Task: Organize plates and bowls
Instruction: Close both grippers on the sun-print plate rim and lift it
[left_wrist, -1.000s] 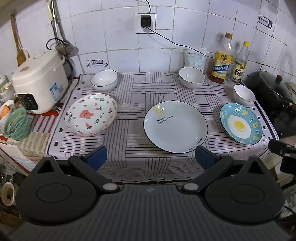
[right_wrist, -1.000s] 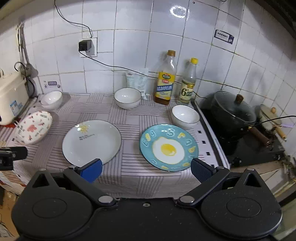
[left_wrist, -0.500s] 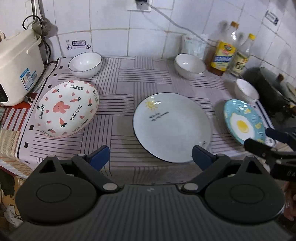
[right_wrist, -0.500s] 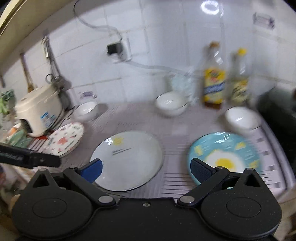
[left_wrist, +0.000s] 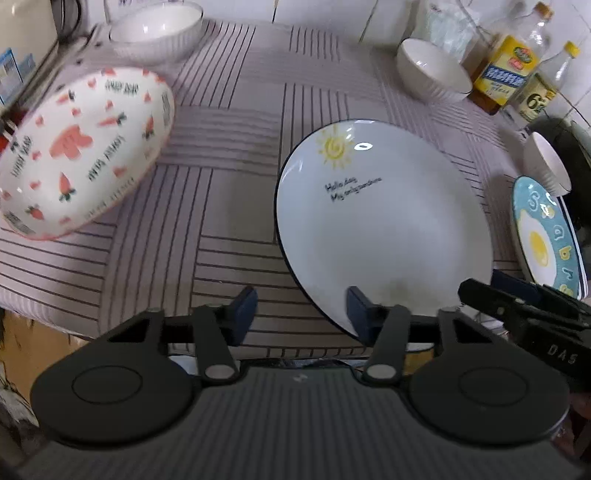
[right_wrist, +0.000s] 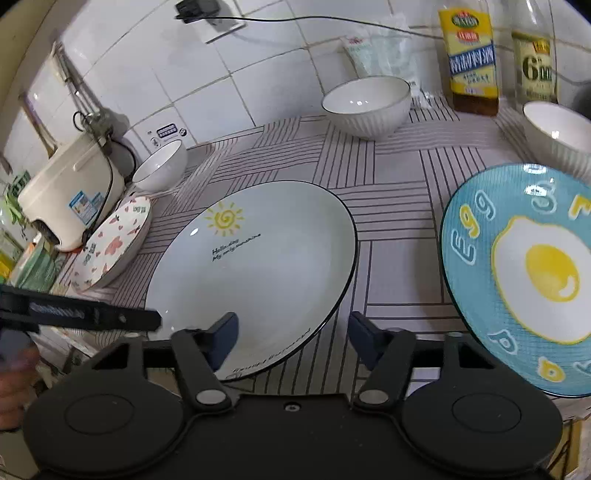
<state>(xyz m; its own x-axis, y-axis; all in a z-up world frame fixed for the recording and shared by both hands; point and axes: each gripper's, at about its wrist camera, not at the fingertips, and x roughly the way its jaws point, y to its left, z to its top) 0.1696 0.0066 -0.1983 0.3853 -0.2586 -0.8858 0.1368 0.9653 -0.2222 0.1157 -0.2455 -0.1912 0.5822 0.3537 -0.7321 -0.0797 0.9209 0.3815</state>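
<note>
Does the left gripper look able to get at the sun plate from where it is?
Probably yes. The left gripper sits at the near rim of the sun plate; its jaws have just been closing with nothing gripped. Only the right gripper crowds the plate's right edge.

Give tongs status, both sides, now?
Left tongs: open, just been closing, nothing gripped, at white plate rim.
Right tongs: open, just been closing, empty.

My right claw (right_wrist: 291, 334) hangs over the near rim of the white plate (right_wrist: 255, 269), its jaws just closing, nothing pinched. The egg plate (right_wrist: 524, 273) lies right, a bowl (right_wrist: 365, 105) far behind, my left claw (right_wrist: 92, 315) at left.
</note>
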